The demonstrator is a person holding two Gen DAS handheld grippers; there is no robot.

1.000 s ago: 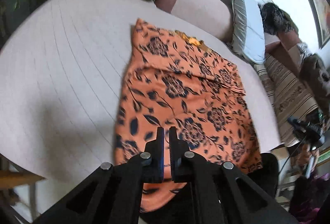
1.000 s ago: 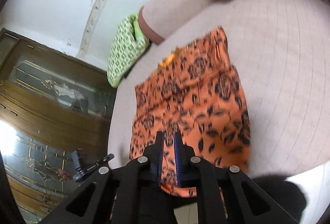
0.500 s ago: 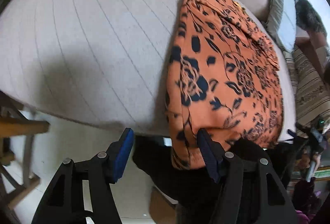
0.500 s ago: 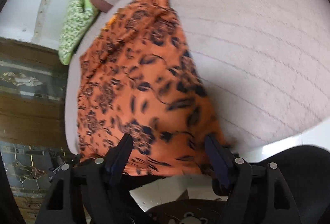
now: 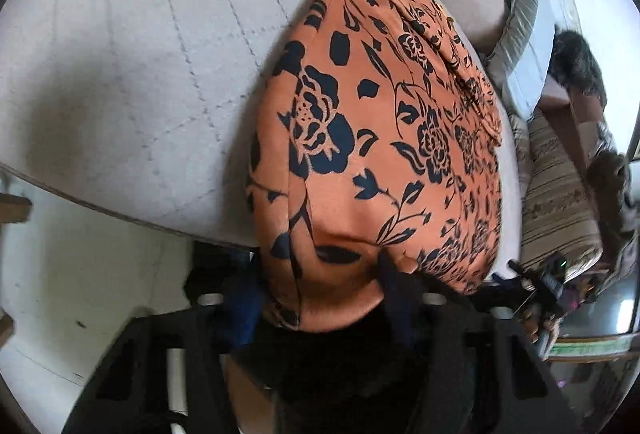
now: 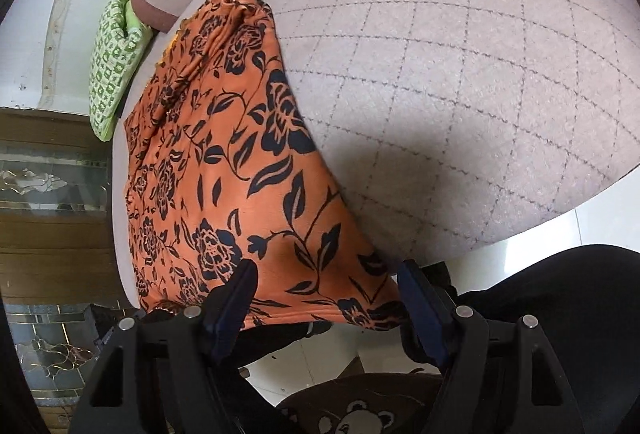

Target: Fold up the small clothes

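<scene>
We see the orange floral garment [image 5: 384,138] lying on the quilted bed [image 6: 460,74], its long axis running from the near edge toward the far cushions, its near hem hanging over the bed's edge. Both claws sit at that hem, 1 toward each near corner. The left claw [image 5: 320,308] is spread wide with the hem between its fingers, not pinched. The right claw [image 6: 326,298] is equally wide, straddling the hem, gripping nothing. Each points along the garment.
</scene>
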